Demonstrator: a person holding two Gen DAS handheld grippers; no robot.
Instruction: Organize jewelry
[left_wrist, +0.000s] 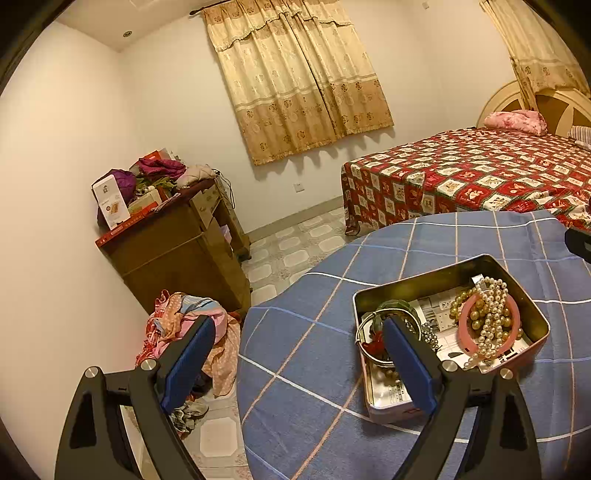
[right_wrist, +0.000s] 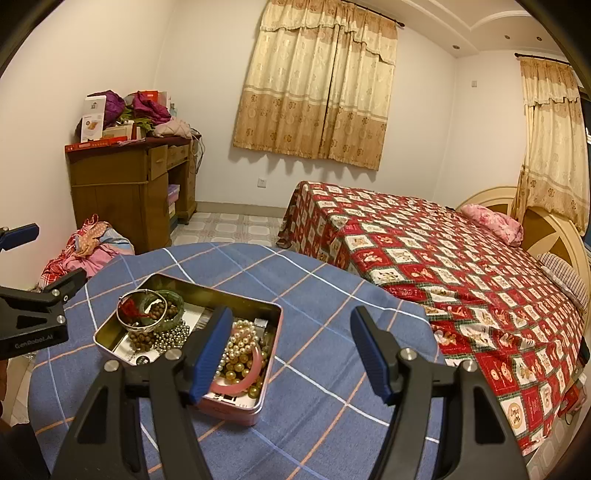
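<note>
One rectangular metal tin (right_wrist: 258, 402) sits on the checked blue tablecloth (right_wrist: 332, 406), just ahead between two grippers. It holds one pink bangle (left_wrist: 466, 343), one pearl strand (left_wrist: 491, 317), and one silver bangle (right_wrist: 123, 317). The left gripper (left_wrist: 299, 354) and right gripper (right_wrist: 291, 350) both stand apart, empty.

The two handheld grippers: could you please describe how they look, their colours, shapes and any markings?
Both are alike: the left gripper and right gripper have matte black, triangular finger arms with cut-out openings and round silver pivot bolts. Each finger carries a flat, ribbed blue pad. In the right wrist view, the left gripper's black body bears pale lettering, apparently "GenRobot.AI". No cables or sleeves show.
</note>
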